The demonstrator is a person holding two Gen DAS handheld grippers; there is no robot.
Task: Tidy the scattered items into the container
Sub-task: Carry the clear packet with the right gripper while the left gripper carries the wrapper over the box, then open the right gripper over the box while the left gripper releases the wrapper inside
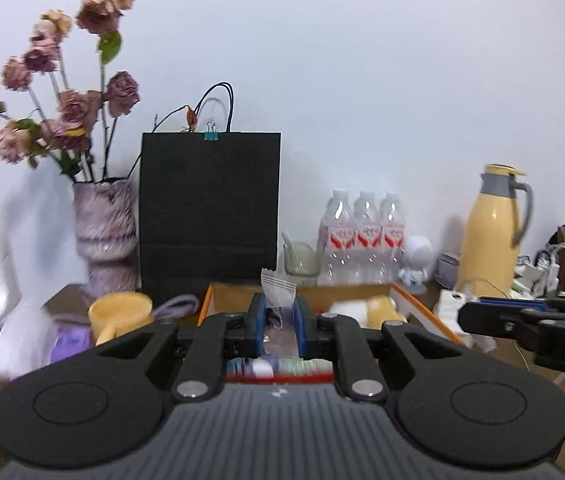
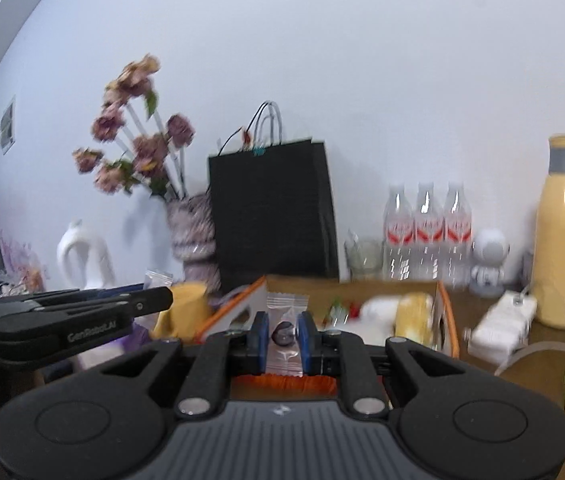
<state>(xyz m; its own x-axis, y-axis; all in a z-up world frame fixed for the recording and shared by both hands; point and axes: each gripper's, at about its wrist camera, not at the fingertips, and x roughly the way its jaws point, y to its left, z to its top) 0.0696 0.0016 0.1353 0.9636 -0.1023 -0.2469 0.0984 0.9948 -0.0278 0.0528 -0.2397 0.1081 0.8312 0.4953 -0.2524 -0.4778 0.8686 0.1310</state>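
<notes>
Both grippers loaded, mid-carry by my read. Nearest: left gripper [image 1: 280, 320] is clamped on a clear sachet [image 1: 278, 292], its crimped top sticking up past the blue pads [image 1: 257, 312]; right gripper [image 2: 284, 334] is clenched on a clear sweet wrapper [image 2: 285, 320] with a dark round candy inside. Each gripper shows in the other's view: the right one at 3 o'clock in the left wrist view, the left one at 9 o'clock in the right wrist view, so they run side by side, apart. Just beyond the fingertips at 12 o'clock sits the container, an orange-edged cardboard box [image 1: 410, 300], already holding a white item and a yellow item [image 2: 412, 316] on its right side. Yellow mug [image 1: 120, 312] at 10 o'clock, beside the box. Further back along the wall: fuzzy vase with dried roses [image 1: 102, 236], black paper bag [image 1: 210, 212], three water bottles [image 1: 364, 236], yellow thermos [image 1: 492, 232] at 2 o'clock. Next move, I'd say: push both tips forward over the box opening, clear of the near wall, then open the jaws. Light wrappers may cling to the pads.
</notes>
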